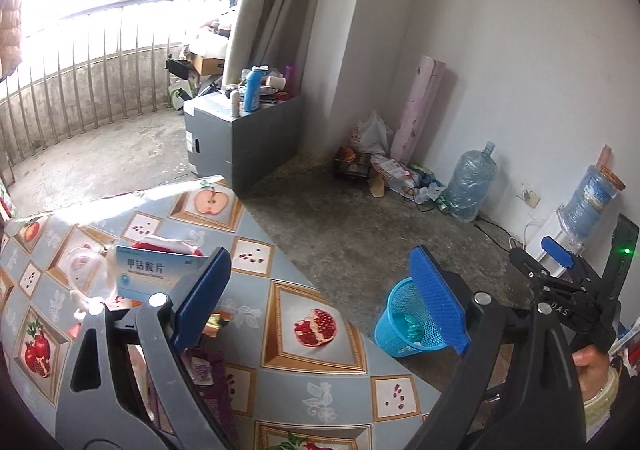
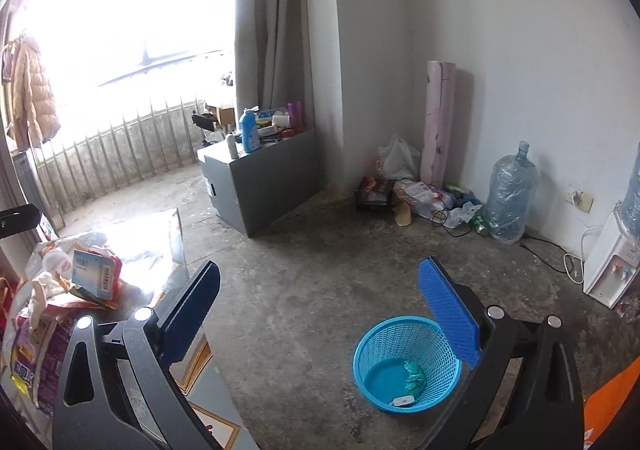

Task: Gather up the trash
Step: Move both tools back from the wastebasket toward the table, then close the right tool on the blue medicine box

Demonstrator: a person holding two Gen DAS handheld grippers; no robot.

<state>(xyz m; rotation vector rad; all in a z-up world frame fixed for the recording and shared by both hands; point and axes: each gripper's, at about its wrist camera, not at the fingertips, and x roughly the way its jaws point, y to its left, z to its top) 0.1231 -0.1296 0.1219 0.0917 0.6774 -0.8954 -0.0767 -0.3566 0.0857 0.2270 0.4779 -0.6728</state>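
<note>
In the left wrist view, the left hand-held gripper (image 1: 320, 296) hangs released above the patterned table (image 1: 256, 334), with a medicine box (image 1: 150, 274) among clutter at its left finger. In the right wrist view, the right hand-held gripper (image 2: 320, 314) gapes over the floor; the blue basket (image 2: 404, 364) near right holds what may be a crumpled green wrapper (image 2: 414, 376).

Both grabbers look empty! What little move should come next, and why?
Probably ease the open left gripper towards the white-and-blue medicine box on the fruit-patterned tablecloth. Both grippers hold nothing, the right gripper is also open, the blue mesh plastic basket on the floor holds only a few scraps, and trash lies piled on the table.
</note>
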